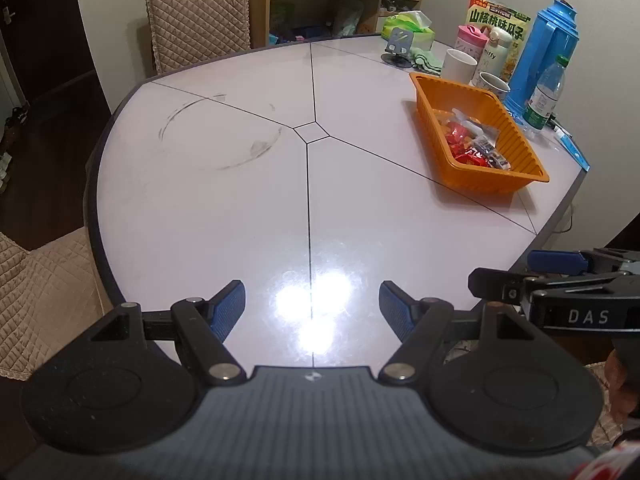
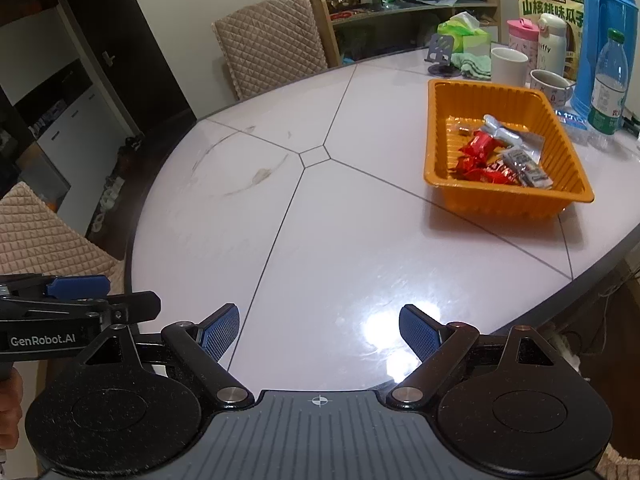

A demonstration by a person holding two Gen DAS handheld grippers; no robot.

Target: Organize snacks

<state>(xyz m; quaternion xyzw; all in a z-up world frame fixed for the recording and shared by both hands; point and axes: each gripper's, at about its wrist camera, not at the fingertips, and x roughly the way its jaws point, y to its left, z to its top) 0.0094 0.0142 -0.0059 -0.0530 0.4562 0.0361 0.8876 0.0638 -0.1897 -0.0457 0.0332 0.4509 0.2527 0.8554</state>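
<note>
An orange plastic tray (image 1: 532, 164) (image 2: 440, 128) stands on the right side of the round white table (image 1: 224, 208) (image 2: 344, 240). Inside it lie several wrapped snacks (image 1: 476, 142) (image 2: 500, 156), red, silver and clear. My left gripper (image 1: 312, 308) hovers open over the table's near edge with nothing between its blue pads. My right gripper (image 2: 319, 330) is open and empty too, also over the near edge. Each gripper shows from the side in the other's view, the right one (image 1: 560, 276) and the left one (image 2: 76, 300). Both are far from the tray.
Behind the tray stand a white mug (image 2: 509, 66), a second mug (image 2: 551, 84), a pink cup (image 2: 522, 38), a blue thermos (image 2: 608, 40), a water bottle (image 2: 608, 84), a seed bag (image 2: 552, 4) and a tissue box (image 2: 464, 32). Quilted chairs (image 2: 268, 40) (image 1: 40, 300) surround the table.
</note>
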